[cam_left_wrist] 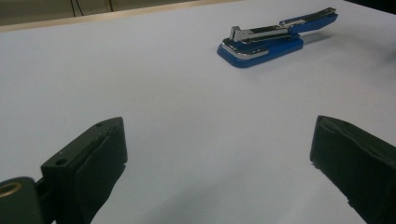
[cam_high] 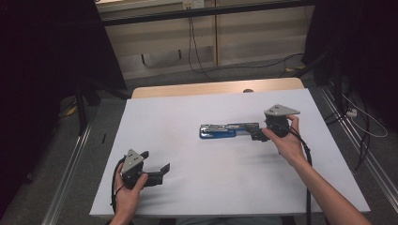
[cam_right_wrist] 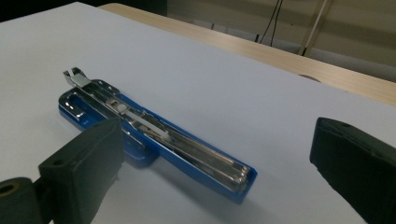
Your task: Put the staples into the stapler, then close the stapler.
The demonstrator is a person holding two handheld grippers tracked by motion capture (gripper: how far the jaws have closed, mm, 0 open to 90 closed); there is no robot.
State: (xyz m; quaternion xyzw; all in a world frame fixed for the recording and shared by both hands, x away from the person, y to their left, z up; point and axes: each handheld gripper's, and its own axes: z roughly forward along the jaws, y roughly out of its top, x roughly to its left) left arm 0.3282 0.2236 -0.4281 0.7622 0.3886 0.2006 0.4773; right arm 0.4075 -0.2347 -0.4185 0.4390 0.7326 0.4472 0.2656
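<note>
Two grippers, both spread wide, nothing grasped. Blue stapler (cam_high: pixel 228 130) is laid open mid-table (cam_high: pixel 187 108) — lid folded flat toward the right gripper (cam_high: pixel 257 133). Risk: the hinged lid is nudged shut or the stapler is skidded if clamped off-centre. Left gripper (cam_high: pixel 157 169) is parked well apart.

No legible text, labels, brands or numbers anywhere: none on the stapler (cam_right_wrist: pixel 154 135), none on either gripper, none on the table (cam_high: pixel 187 112).
</note>
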